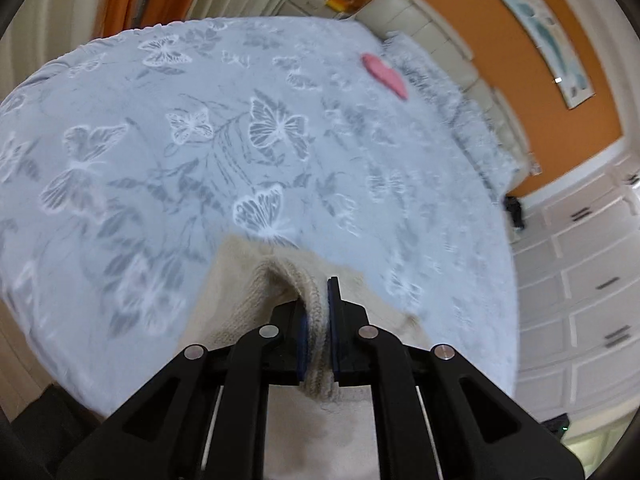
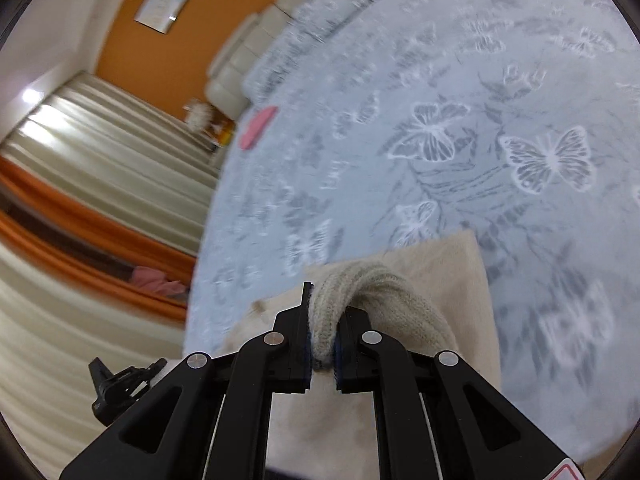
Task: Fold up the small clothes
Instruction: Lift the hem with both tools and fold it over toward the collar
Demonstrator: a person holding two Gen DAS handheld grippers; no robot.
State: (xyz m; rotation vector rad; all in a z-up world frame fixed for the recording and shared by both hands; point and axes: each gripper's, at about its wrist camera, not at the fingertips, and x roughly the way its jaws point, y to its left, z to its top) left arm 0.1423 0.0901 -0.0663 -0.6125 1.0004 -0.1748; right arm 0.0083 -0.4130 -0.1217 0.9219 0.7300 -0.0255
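Left tongs (image 1: 320, 312): pointed forward and down, jaws clamped on knit cloth.
Right tongs (image 2: 325, 320): pointed forward and down, jaws likewise clamped on knit cloth.

Home bedroom; bed (image 1: 200, 140), curtains (image 2: 100, 140)

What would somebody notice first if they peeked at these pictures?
Probably the black fingers right up front, pinching a bunched cream knitted garment. Behind it spreads a big pale blue bedspread covered in white butterflies, with a small pink thing lying far back near the headboard.
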